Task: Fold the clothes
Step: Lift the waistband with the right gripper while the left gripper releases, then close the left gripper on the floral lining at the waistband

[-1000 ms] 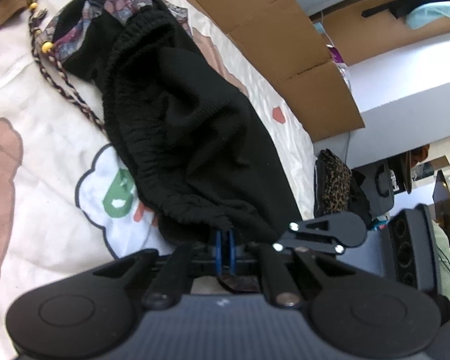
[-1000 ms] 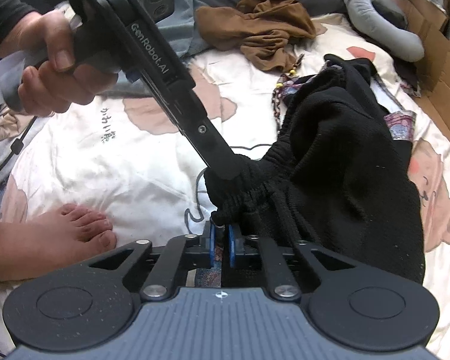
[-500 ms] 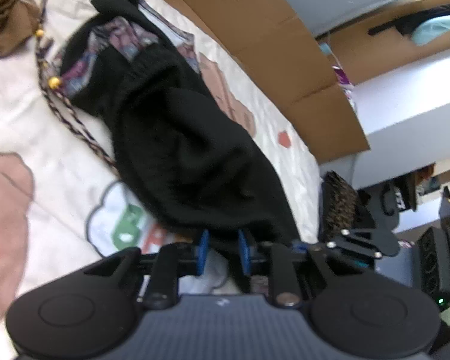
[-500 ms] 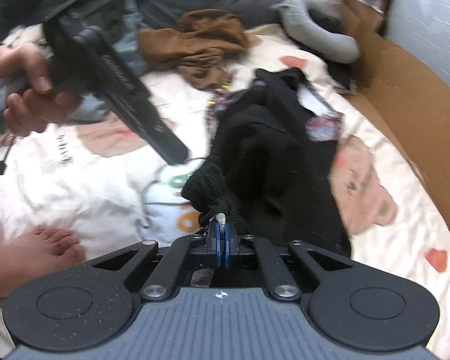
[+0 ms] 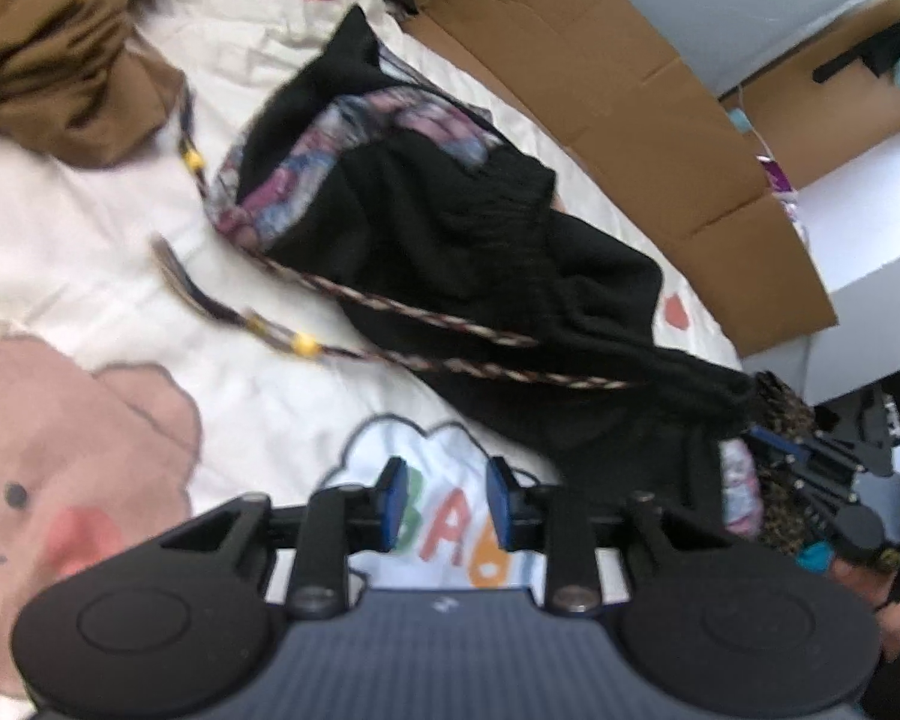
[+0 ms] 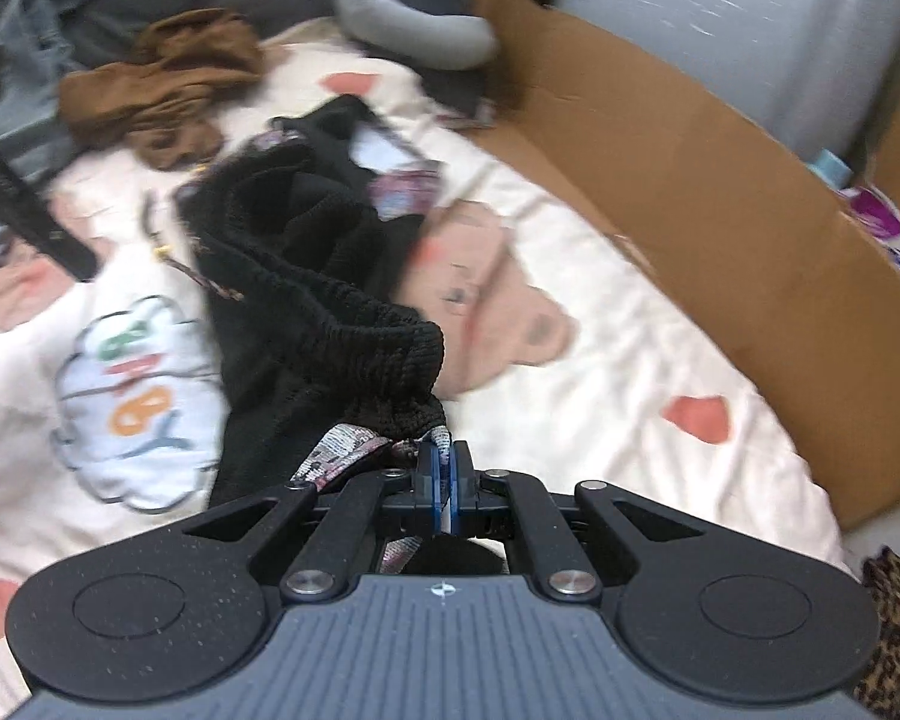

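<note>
Left wrist view: the left hand-held gripper point(image 5: 447, 501) has let go, jaws opening over bare bed sheet point(image 5: 90, 252). The right hand-held gripper point(image 6: 444, 471) alone pinches the black garment point(image 6: 306, 276), dragging its waistband rightward to spread it for folding.

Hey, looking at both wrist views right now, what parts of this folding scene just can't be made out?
- Black garment: its near end is hidden behind the gripper body in the right wrist view.
- What the right hand-held gripper pinches, waistband or patterned strap: too blurred.
- Left hand-held gripper, jaws opening with nothing between: only a blurred finger shows in the right wrist view.
- Brown garment: motion-blurred, type unclear.
- Cardboard box: contents cut off by the right wrist view's right edge.
</note>
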